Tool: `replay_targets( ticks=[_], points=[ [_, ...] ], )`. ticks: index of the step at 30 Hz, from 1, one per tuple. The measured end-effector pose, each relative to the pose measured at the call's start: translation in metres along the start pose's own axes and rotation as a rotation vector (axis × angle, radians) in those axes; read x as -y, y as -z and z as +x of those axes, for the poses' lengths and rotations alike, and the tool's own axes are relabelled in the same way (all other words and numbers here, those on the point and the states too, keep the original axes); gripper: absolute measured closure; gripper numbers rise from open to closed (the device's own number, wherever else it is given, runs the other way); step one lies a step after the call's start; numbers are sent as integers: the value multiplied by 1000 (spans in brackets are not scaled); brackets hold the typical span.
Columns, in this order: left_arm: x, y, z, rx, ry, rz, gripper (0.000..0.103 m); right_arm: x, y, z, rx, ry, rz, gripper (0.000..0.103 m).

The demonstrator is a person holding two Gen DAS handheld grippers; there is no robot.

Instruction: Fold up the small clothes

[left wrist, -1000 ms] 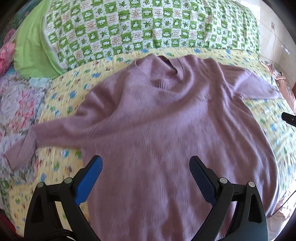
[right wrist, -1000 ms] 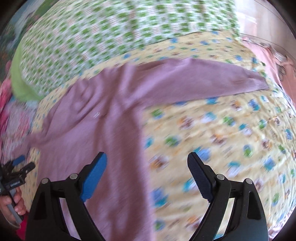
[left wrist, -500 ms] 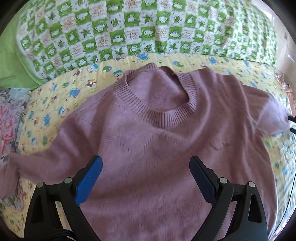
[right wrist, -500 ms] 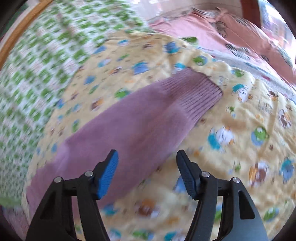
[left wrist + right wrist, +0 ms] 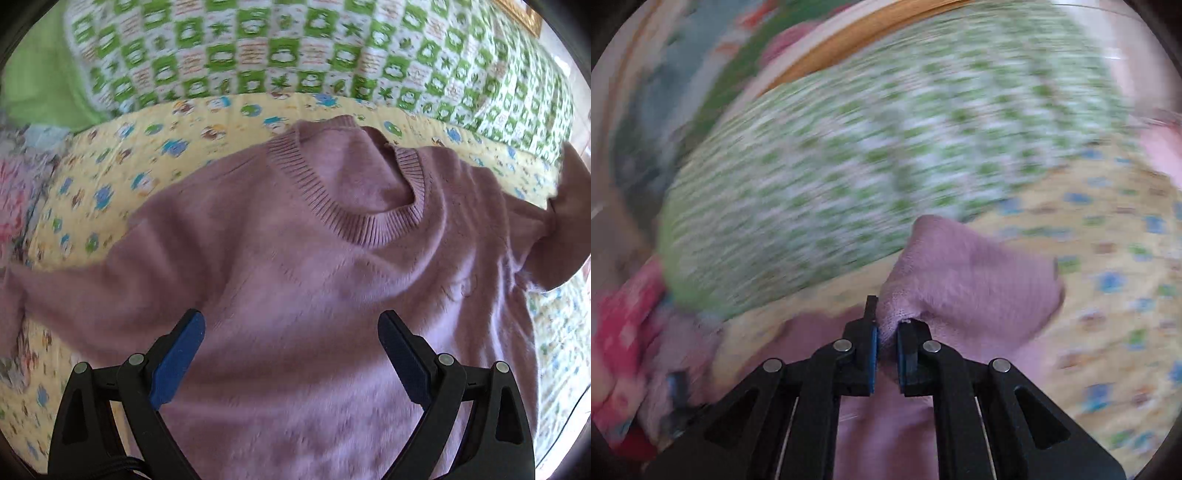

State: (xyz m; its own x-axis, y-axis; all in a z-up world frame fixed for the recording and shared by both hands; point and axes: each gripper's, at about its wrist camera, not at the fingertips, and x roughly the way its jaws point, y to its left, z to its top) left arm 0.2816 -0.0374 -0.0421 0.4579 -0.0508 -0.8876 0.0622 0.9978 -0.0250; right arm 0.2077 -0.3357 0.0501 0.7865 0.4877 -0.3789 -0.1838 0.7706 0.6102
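Observation:
A mauve knit sweater (image 5: 295,266) lies face up on a yellow cartoon-print quilt (image 5: 122,155), collar toward the far side. My left gripper (image 5: 291,354) is open and empty, hovering over the sweater's chest. My right gripper (image 5: 886,347) is shut on the cuff end of the sweater's right sleeve (image 5: 964,280) and holds it lifted off the quilt (image 5: 1115,295). In the left wrist view that raised sleeve (image 5: 569,206) stands up at the right edge. The left sleeve (image 5: 55,295) lies stretched out to the left.
A green-and-white checked pillow (image 5: 295,48) lies behind the sweater; it also shows in the right wrist view (image 5: 868,155). A floral pink fabric (image 5: 14,199) lies at the left. A wooden bed frame (image 5: 879,33) runs behind the pillow.
My right gripper closed on the right sleeve's cuff end and lifted it, swinging fast toward the sweater's body. My left gripper moved a little closer over the chest and stayed open.

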Motion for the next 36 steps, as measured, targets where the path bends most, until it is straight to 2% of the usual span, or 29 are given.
replay_targets(
  ticks=[1, 3, 4, 6, 8, 12, 16, 21, 22, 23, 24, 25, 26, 28, 32, 34, 36],
  points=[
    [-4, 5, -4, -5, 4, -9, 8, -24, 11, 20, -74, -79, -20, 90],
    [-11, 15, -9, -21, 12, -22, 8, -63, 42, 60, -258, -176, -71, 68],
    [-14, 19, -10, -28, 16, -31, 8, -74, 54, 70, -305, -177, -95, 51],
    [-19, 25, -11, -41, 29, -50, 8, -87, 80, 82, -360, -172, -129, 50],
    [-21, 29, -6, -72, 59, -66, 8, -82, 91, 84, -388, -176, -104, 50],
    [-22, 35, 14, -139, 83, -116, 8, -49, 100, 64, -367, -76, -38, 50],
    [-38, 38, 30, -197, 97, -246, 8, -17, 92, 43, -313, 26, 17, 50],
    [-58, 50, 31, -193, 116, -389, 13, 17, 85, 24, -266, 114, 91, 50],
    [-56, 49, 36, -200, 133, -396, 20, 22, 85, 23, -259, 128, 104, 50],
    [-53, 46, 41, -212, 145, -392, 42, 26, 84, 23, -255, 139, 116, 50],
    [-49, 41, 45, -217, 137, -375, 55, 30, 83, 24, -250, 150, 130, 50],
    [-44, 37, 45, -205, 137, -348, 84, 32, 82, 24, -243, 156, 141, 50],
    [-40, 32, 43, -193, 156, -328, 97, 34, 81, 24, -234, 161, 151, 50],
    [-34, 25, 23, -122, 219, -297, 98, 36, 75, 23, -211, 166, 154, 50],
    [-36, 15, -52, 70, 321, -240, 98, 39, 60, 20, -169, 189, 137, 50],
    [-48, 7, -69, 134, 286, -214, 98, 47, 53, 24, -156, 222, 128, 50],
    [-64, 9, -64, 146, 234, -190, 98, 60, 46, 36, -169, 256, 135, 50]
  ],
)
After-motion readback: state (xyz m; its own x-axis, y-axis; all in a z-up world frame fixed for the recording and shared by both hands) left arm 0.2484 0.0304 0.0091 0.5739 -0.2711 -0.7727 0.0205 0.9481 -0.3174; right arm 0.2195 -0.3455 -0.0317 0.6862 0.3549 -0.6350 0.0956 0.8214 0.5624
